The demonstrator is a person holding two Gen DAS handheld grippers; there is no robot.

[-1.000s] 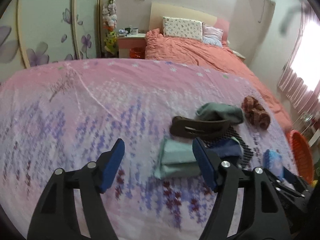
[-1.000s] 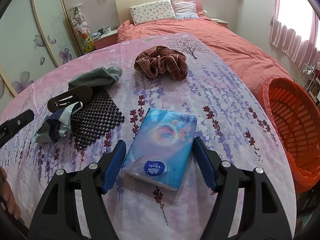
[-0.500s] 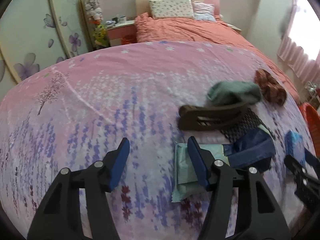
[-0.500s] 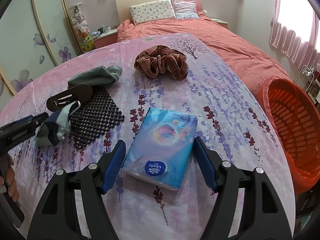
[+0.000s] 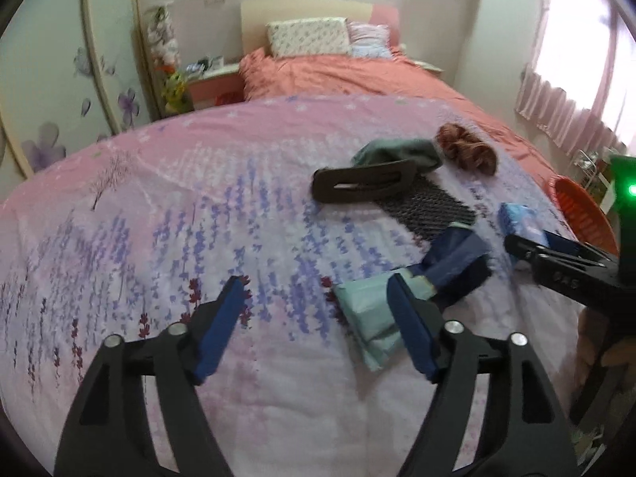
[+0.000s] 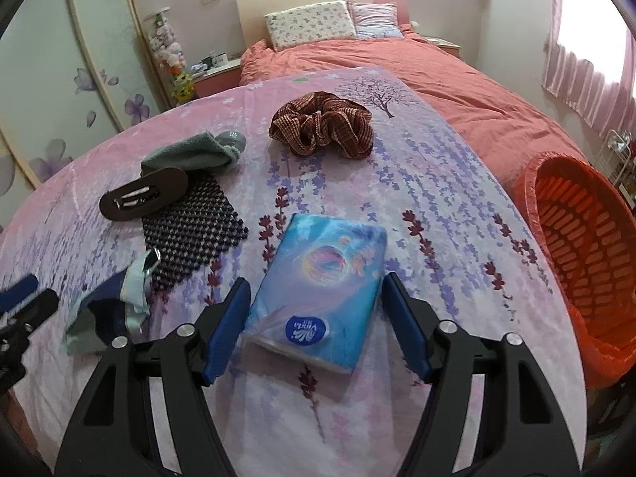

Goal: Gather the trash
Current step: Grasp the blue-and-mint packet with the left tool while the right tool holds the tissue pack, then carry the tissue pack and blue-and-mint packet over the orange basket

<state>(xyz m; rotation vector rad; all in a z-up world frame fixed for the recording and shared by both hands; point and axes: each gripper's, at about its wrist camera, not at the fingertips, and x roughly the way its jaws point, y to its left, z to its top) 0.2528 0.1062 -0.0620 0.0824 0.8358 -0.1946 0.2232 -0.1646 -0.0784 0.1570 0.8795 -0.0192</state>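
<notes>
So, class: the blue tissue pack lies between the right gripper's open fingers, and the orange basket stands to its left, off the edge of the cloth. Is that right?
Not quite. The orange basket stands to the right of the blue tissue pack, not the left, as the right wrist view shows. The rest holds: the pack lies between the open fingers of the right gripper, and the basket is off the edge of the cloth.

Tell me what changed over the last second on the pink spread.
The left tongs swung toward the blue-and-mint wrapper; their jaws narrowed, then have just been opening, and nothing lies between them. The right tongs have just been closing around the tissue pack, the pads not yet pressing it. The scrunchie, hair clip, mesh mat and orange basket stayed put.
</notes>
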